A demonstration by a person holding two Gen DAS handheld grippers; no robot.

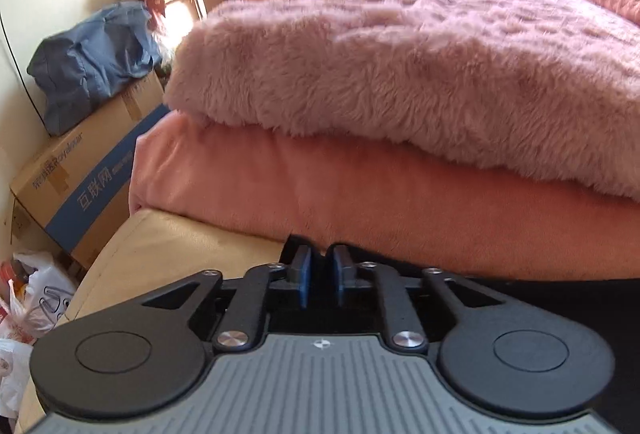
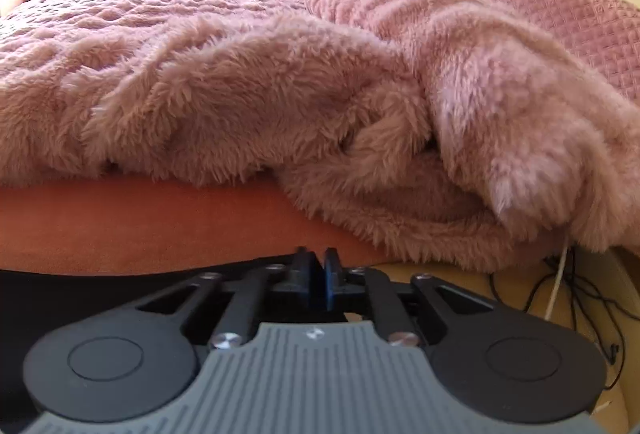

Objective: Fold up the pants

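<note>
The pants are black cloth. In the left wrist view they (image 1: 560, 298) stretch from my fingers to the right edge, below the bed. In the right wrist view they (image 2: 100, 286) stretch from my fingers to the left edge. My left gripper (image 1: 320, 276) has its blue pads close together with black cloth between them. My right gripper (image 2: 318, 274) has its pads nearly touching on the black cloth. Both hold the pants taut in front of the bed's edge, below the mattress top.
A fluffy pink blanket (image 1: 400, 66) lies on an orange-pink bedsheet (image 1: 360, 194); it is bunched at the right (image 2: 440, 114). Cardboard boxes (image 1: 80, 186), a blue bag (image 1: 92, 62) and plastic bags (image 1: 32, 298) stand left. Black cables (image 2: 580, 294) lie on the floor right.
</note>
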